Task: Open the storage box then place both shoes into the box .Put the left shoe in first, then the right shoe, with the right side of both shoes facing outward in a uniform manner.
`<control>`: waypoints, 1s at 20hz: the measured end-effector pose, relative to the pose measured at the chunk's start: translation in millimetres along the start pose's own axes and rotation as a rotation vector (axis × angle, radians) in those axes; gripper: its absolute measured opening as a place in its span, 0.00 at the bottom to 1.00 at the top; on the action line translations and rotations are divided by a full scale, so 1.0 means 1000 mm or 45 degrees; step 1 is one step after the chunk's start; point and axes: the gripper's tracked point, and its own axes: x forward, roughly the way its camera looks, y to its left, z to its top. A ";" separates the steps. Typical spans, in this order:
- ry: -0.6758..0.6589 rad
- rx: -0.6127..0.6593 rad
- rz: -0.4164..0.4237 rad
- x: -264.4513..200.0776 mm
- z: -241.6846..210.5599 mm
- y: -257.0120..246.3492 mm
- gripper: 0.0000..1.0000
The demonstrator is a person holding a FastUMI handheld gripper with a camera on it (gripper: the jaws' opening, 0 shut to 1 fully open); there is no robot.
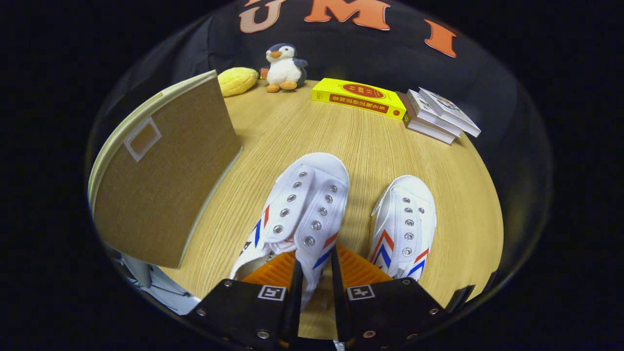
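**Ana:** Gripper view first. What is the gripper (314,273) doing?

**Ben:** Both fingers (296,278) are clamped on the side flap of the left shoe (297,209), low in the centre of the frame. The white eyelet strip runs down between them, pinched tight.

**Ana:** And that shoe's toe?

**Ben:** It points away from the fingers, up toward the middle of the frame. I cannot tell whether the sole touches the wooden table (312,131) or is lifted off it.

**Ana:** Where is the other one?

**Ben:** The right shoe (405,226) sits to the right of the held one, lower right of centre, apart from it, toe also pointing away. It has red and blue chevrons on its side.

**Ana:** The storage box?

**Ben:** The storage box (163,175) fills the left of the frame. Its brown flap, with a small label window, is what faces the camera.

**Ana:** Anything further back?

**Ben:** Along the far edge: a yellow plush (237,81), a penguin toy (285,67), a yellow book (358,97), and a stack of books (438,117) at upper right.
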 end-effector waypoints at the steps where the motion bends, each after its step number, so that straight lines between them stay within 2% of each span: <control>1: -0.011 0.016 0.017 0.000 -0.001 0.000 0.30; 5: 0.023 0.003 0.104 0.004 -0.002 0.006 0.27; 8: 0.060 0.000 0.115 0.004 -0.002 0.005 0.24; 10: 0.078 0.067 0.126 0.003 -0.002 0.004 0.19; 11: 0.105 0.121 0.130 0.002 -0.004 0.004 0.10; 12: 0.126 0.175 0.149 -0.003 -0.003 0.006 0.05; 20: 0.049 0.456 0.266 -0.021 0.022 0.023 0.01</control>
